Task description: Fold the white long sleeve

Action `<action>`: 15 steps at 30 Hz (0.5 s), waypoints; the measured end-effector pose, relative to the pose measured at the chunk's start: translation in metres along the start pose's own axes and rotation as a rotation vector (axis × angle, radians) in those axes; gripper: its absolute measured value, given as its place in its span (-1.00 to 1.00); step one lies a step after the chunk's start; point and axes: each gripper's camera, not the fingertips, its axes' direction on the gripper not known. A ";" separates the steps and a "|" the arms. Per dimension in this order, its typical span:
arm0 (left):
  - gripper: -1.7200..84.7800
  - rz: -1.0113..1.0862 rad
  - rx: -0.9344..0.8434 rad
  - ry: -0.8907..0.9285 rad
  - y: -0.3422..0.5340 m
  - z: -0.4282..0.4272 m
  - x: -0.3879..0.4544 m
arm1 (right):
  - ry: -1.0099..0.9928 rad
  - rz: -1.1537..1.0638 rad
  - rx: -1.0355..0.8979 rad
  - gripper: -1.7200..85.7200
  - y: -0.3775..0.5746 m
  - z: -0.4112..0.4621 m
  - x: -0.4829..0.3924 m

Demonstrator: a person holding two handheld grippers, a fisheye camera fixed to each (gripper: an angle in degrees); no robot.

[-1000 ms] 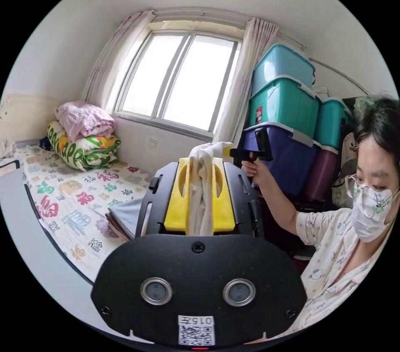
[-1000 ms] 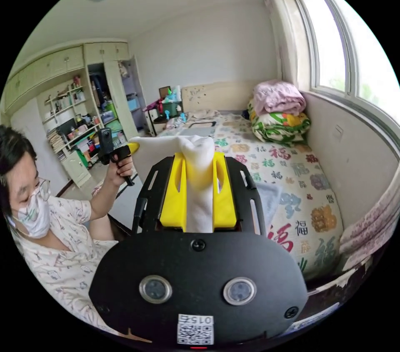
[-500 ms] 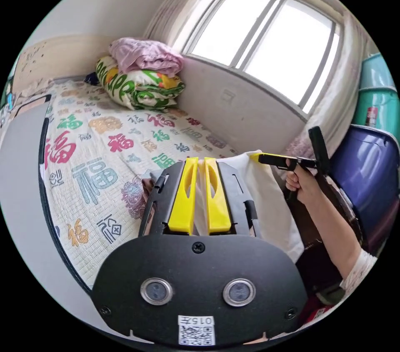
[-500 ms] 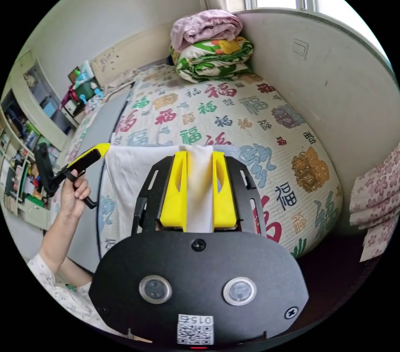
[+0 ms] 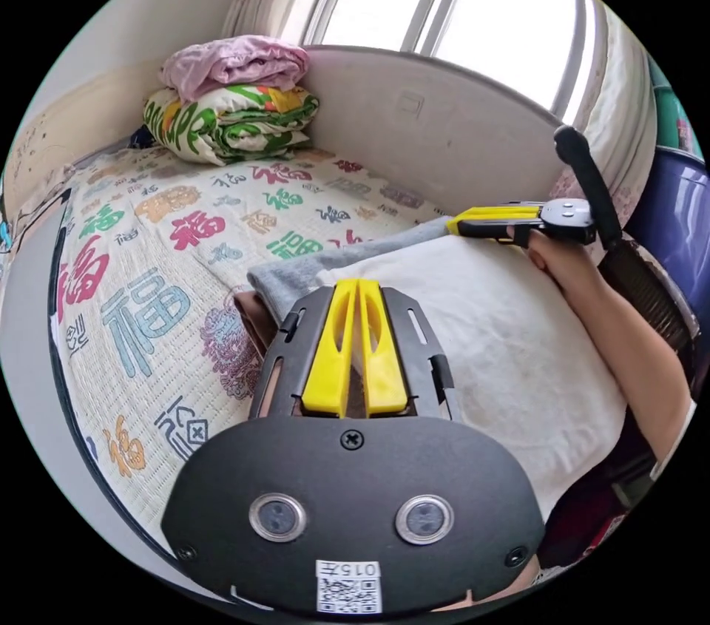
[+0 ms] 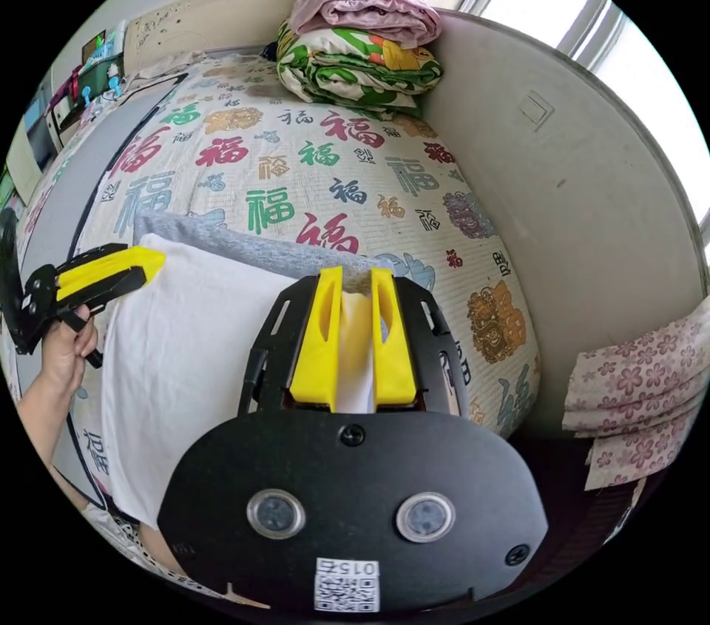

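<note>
The white long sleeve point(image 5: 488, 329) lies spread flat over a folded grey garment point(image 5: 303, 271) on the patterned bed. My left gripper point(image 5: 356, 285) is shut on the shirt's near top corner, with thin white cloth between its yellow jaws. My right gripper point(image 5: 452, 224), held in a hand, pinches the other top corner. In the right gripper view the shirt point(image 6: 200, 336) stretches between my right gripper point(image 6: 356, 274), shut on bunched white cloth, and my left gripper point(image 6: 157, 257) at the far corner. The grey garment point(image 6: 251, 248) sticks out beyond the shirt's top edge.
Folded quilts point(image 5: 229, 115) are stacked at the bed's far end against the wall point(image 6: 592, 196) under the window. A grey mat point(image 6: 66, 196) covers the bed's far side. A brown folded garment point(image 5: 255, 318) lies under the grey one. Plastic bins point(image 5: 677, 211) and a floral curtain point(image 6: 636, 396) stand beside the bed.
The shirt hung bunched in the air between both grippers; both have come down and apart, and it now lies spread on the folded clothes. Both cameras tilted toward the bed.
</note>
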 end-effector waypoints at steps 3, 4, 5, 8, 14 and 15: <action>-0.97 0.026 -0.014 -0.059 -0.019 -0.003 0.015 | 0.067 -0.050 -0.027 -0.80 -0.005 0.022 -0.017; -0.97 0.036 -0.023 -0.073 -0.027 -0.011 0.021 | 0.067 -0.043 -0.066 -0.80 -0.011 0.025 -0.019; -0.98 0.041 -0.024 -0.069 -0.034 -0.025 0.025 | 0.056 -0.016 -0.123 -0.80 -0.019 0.022 -0.019; -0.98 0.049 0.002 -0.040 -0.036 -0.076 0.034 | -0.021 0.061 -0.183 -0.82 -0.043 -0.008 -0.018; -0.98 0.012 0.065 -0.037 0.012 -0.202 0.047 | -0.298 0.122 0.093 -0.89 -0.051 -0.131 -0.030; -0.98 0.007 0.072 -0.035 0.018 -0.217 0.048 | -0.302 0.125 0.114 -0.89 -0.048 -0.140 -0.032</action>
